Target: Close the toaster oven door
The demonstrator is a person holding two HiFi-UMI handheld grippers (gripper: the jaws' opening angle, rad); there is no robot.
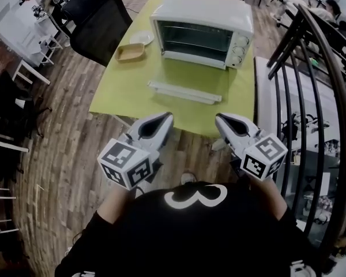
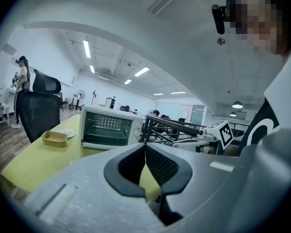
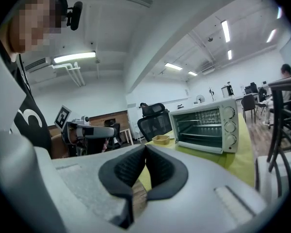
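While you stand short of the table, both tools sit closest to you, level with your chest in the head view. Count two grippers: the left gripper (image 1: 164, 117) and the right gripper (image 1: 219, 118), side by side and apart from each other. Each carries one marker cube, two in all: the left cube (image 1: 126, 163) and the right cube (image 1: 264, 154). In the left gripper view, the left gripper (image 2: 145, 147) has its dark pads pressed together with nothing between them. In the right gripper view, the right gripper (image 3: 145, 147) shows the same state: pads together, nothing gripped. Both tools hang over the wooden floor, short of the near edge of the table.

Beyond them lies one yellow-green table (image 1: 127, 91). On its near half you find one white bar, the handle edge of the oven door (image 1: 184, 91); the pane is see-through, so the door appears to lie flat and fully lowered. Behind the door stands one toaster oven (image 1: 203, 27), cavity exposed, facing you. Its right panel carries three knobs (image 3: 229, 126), stacked vertically.

Left of the oven rest one tan dish (image 1: 130, 52) and, just beyond it, one white plate (image 1: 142, 37). One black office chair (image 1: 101, 25) stands at the table's far left edge. One black railing (image 1: 317, 68) runs along your right.
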